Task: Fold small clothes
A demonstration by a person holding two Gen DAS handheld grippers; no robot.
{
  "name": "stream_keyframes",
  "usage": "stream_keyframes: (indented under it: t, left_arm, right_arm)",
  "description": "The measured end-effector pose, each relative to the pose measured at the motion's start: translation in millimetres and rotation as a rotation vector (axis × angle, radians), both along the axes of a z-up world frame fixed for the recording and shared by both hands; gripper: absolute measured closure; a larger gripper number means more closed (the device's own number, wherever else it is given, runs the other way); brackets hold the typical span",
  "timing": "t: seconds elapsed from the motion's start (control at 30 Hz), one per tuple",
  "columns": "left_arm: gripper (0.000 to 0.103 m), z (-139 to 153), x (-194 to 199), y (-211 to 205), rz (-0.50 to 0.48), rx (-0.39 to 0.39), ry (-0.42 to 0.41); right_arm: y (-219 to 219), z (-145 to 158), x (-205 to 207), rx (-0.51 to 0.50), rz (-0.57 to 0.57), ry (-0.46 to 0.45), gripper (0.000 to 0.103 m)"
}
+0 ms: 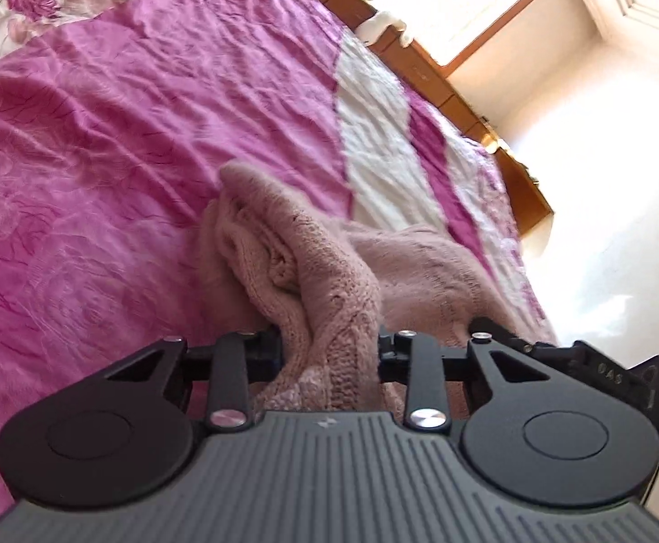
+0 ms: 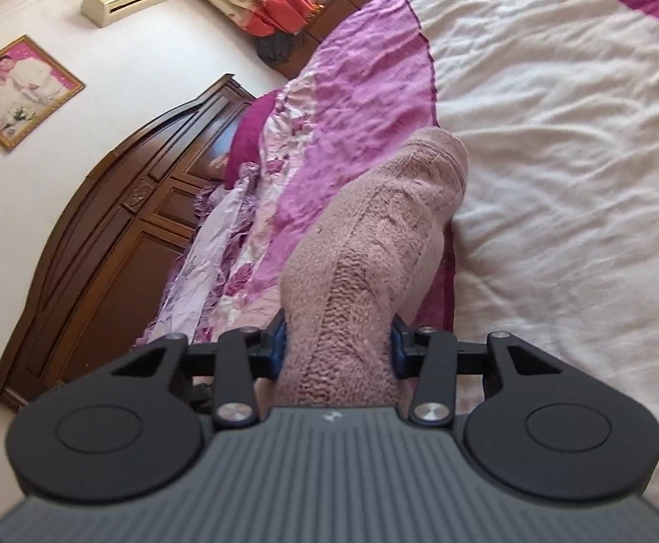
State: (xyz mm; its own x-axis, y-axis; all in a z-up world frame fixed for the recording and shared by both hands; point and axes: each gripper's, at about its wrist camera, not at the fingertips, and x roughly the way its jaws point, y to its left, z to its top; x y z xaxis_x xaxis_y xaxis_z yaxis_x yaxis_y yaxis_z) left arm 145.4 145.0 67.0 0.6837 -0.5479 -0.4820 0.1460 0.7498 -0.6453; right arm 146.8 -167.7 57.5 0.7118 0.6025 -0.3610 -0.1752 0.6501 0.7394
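Observation:
A dusty-pink knitted garment (image 1: pixel 311 271) hangs bunched over the purple bedspread (image 1: pixel 103 158). My left gripper (image 1: pixel 329 353) is shut on a thick fold of it, the knit filling the gap between the black fingers (image 1: pixel 268 348). In the right wrist view the same pink knit (image 2: pixel 374 244) trails away from me in a rolled tube toward the bed. My right gripper (image 2: pixel 338 344) is shut on that end, with blue-padded fingers (image 2: pixel 279 335) pressing both sides. The part of the garment between the grippers is hidden.
The bedspread has a cream band (image 2: pixel 555 181) beside the purple (image 2: pixel 356 104). A dark wooden headboard (image 2: pixel 116 235) stands at the bed's end, with a framed photo (image 2: pixel 17 90) on the wall above. A window (image 1: pixel 456 4) and wooden ledge (image 1: pixel 429 72) run along the far side.

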Motion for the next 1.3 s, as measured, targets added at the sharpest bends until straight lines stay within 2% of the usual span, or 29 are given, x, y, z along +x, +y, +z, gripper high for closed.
stream_keyframes:
  t: [0.13, 0.37, 0.53, 0.63, 0.77, 0.83, 0.9, 1.07, 1.17, 1.23, 1.3]
  left_arm:
    - [0.066, 12, -24, -24, -0.038, 0.019, -0.013]
    - [0.066, 11, -68, -78, -0.139, 0.058, 0.001]
    - [0.066, 0, -83, -105, -0.192, 0.137, 0.035]
    - [0.065, -9, -85, -114, -0.196, 0.221, 0.062]
    - [0.052, -16, -95, -114, -0.190, 0.269, 0.076]
    - [0.044, -19, -98, -111, -0.181, 0.295, 0.079]
    - [0.041, -22, -103, -106, -0.173, 0.300, 0.090]
    - [0.041, -13, -113, -95, -0.132, 0.290, 0.073]
    - [0.041, -5, -117, -97, -0.123, 0.349, 0.045]
    - [0.040, -5, -120, -98, -0.121, 0.384, 0.052]
    - [0.038, -10, -119, -100, -0.121, 0.422, 0.077]
  right_arm:
    - [-16, 12, -28, -0.009, 0.009, -0.020, 0.058]
    - [-66, 11, -85, 0.002, -0.056, 0.006, 0.058]
    - [-98, -10, -116, 0.033, -0.124, 0.055, 0.058]
    - [-108, -35, -119, 0.032, -0.150, 0.122, 0.057]
    - [-111, -57, -117, -0.011, -0.158, 0.143, 0.051]
    - [-110, -56, -118, -0.033, -0.148, 0.126, 0.048]
    - [-108, -50, -119, -0.060, -0.143, 0.123, 0.046]
    - [-101, -29, -136, -0.158, -0.171, 0.098, 0.046]
    - [-102, -21, -158, -0.210, -0.177, 0.067, 0.046]
    - [-98, -21, -168, -0.241, -0.159, 0.064, 0.046]
    - [-93, -26, -171, -0.324, -0.144, 0.092, 0.046]
